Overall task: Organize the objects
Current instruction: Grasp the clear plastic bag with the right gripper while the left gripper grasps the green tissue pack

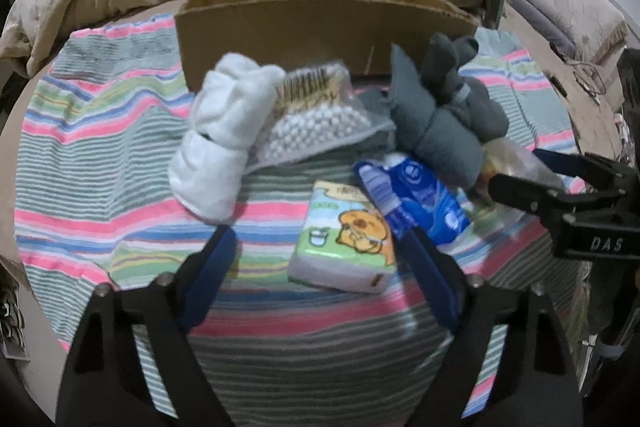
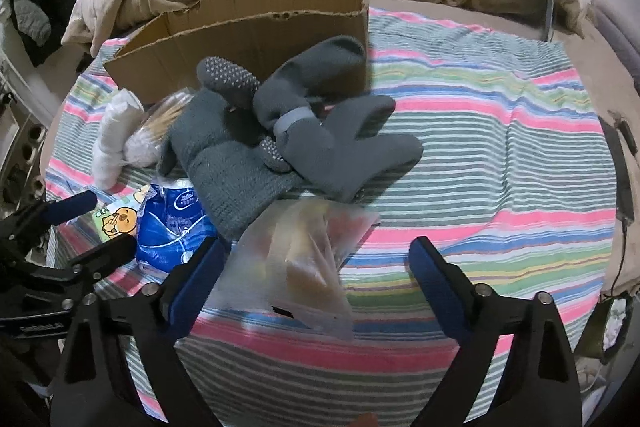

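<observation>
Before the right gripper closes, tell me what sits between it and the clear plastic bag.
Nothing visible. The clear plastic bag lies on the striped towel between the open fingers of the right gripper; the grey knit cloth lies behind it.

left gripper [image 1: 320,247] and right gripper [image 2: 316,259]: black angular finger arms, blue padded fingertips [image 2: 430,275], silver round screws at the joints, white lettering on the frame.
</observation>
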`<state>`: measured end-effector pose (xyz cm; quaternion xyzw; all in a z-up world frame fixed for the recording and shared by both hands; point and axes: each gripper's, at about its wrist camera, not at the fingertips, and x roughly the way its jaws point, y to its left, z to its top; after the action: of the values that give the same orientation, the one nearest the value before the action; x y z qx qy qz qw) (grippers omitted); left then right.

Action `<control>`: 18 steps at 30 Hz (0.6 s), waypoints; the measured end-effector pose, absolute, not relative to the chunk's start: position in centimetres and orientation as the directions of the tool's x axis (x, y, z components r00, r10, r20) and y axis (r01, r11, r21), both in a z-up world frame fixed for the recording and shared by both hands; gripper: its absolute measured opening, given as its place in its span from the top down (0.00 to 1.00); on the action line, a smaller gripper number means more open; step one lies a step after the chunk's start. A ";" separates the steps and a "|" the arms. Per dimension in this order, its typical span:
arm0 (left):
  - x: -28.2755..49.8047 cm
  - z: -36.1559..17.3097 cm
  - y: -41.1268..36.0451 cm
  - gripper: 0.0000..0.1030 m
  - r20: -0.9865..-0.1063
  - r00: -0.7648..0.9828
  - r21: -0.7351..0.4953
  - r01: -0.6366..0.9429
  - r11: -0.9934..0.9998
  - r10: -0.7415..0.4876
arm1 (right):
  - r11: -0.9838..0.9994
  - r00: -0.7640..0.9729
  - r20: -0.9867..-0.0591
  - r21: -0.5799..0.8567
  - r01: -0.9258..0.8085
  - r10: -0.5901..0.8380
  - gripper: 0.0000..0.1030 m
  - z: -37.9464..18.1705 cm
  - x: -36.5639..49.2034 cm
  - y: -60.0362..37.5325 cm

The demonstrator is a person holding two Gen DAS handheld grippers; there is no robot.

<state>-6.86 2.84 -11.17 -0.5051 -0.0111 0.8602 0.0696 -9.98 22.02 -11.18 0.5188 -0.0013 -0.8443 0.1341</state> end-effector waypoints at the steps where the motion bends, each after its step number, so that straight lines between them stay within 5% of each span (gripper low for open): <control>1: -6.9 -11.3 2.8 0.26 -0.870 -0.475 -0.088 -0.109 -0.990 0.130 | -0.963 -0.420 -0.878 0.144 0.229 -0.231 0.18 -11.3 -10.0 21.9; 5: -6.6 -11.7 2.9 0.37 -0.871 -0.471 -0.090 -0.124 -0.988 0.138 | -0.953 -0.404 -0.878 0.159 0.256 -0.255 0.39 -11.4 -9.9 21.6; 10: -6.3 -11.4 3.1 0.50 -0.861 -0.483 -0.100 -0.143 -0.985 0.158 | -0.953 -0.410 -0.879 0.137 0.272 -0.243 0.42 -11.2 -9.5 21.3; 18: -5.5 -10.1 2.7 0.53 -0.830 -0.523 -0.132 -0.153 -0.979 0.194 | -0.956 -0.459 -0.854 0.135 0.261 -0.246 0.50 -9.4 -8.4 22.0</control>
<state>-5.53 2.71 -10.13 -0.4782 -0.0213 0.8724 0.0992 -8.42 21.98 -9.38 0.4987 0.0076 -0.8540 0.1482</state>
